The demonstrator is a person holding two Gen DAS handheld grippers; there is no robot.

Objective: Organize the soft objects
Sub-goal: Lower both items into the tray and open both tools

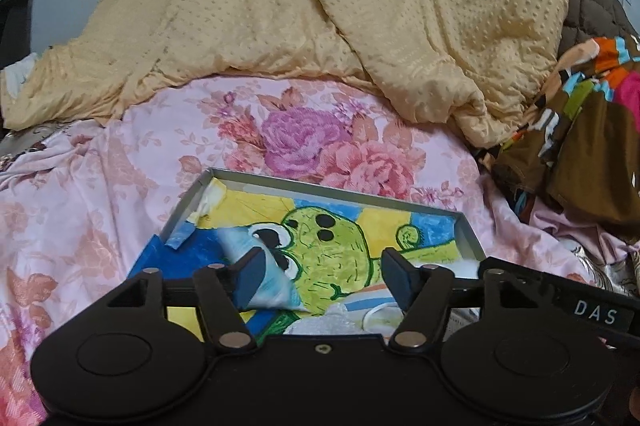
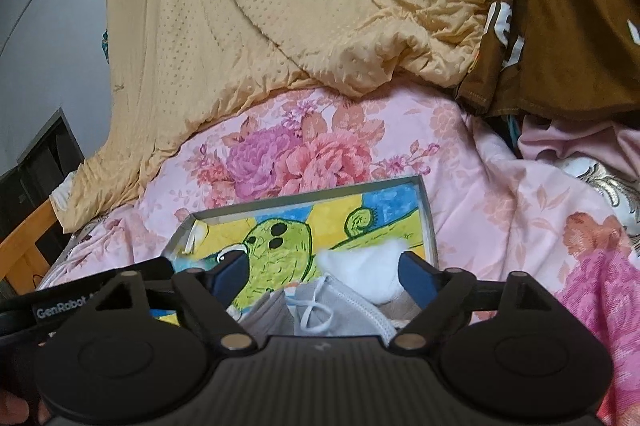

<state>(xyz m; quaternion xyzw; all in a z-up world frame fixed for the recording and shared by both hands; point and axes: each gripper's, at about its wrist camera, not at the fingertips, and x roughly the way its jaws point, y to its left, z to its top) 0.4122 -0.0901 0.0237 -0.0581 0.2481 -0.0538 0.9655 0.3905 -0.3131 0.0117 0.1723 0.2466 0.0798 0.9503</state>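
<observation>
Grey-walled and shallow, the tray [image 1: 192, 198] lay at lower centre of both views on a pink floral sheet [image 1: 312, 130], its floor covered by a bright drawing [image 1: 332, 238] of a green cartoon figure on yellow and blue. In the left wrist view, a small blue-and-white cloth bundle [image 1: 264, 282] sat in the tray's lower left part, touching the inner face of the left gripper's [image 1: 322, 272] left finger, while the right finger stood well apart from it; that gripper was spread wide and held nothing. Below it, at the tray's near edge, something white and crinkled [image 1: 320, 322] showed, too hidden to name. In the right wrist view, a white fluffy piece [image 2: 368, 272] and a grey mask [image 2: 344, 302] with a white loop lay in the tray's lower right part, between the fingers of the right gripper [image 2: 326, 272]. That gripper too was wide, its fingers not pressing on either piece. A yellow dotted quilt [image 1: 360, 6] was heaped across the upper half of both frames, its edge resting on the sheet. A brown, multicoloured cloth [image 2: 560, 38] was piled at the right, beside the quilt.
</observation>
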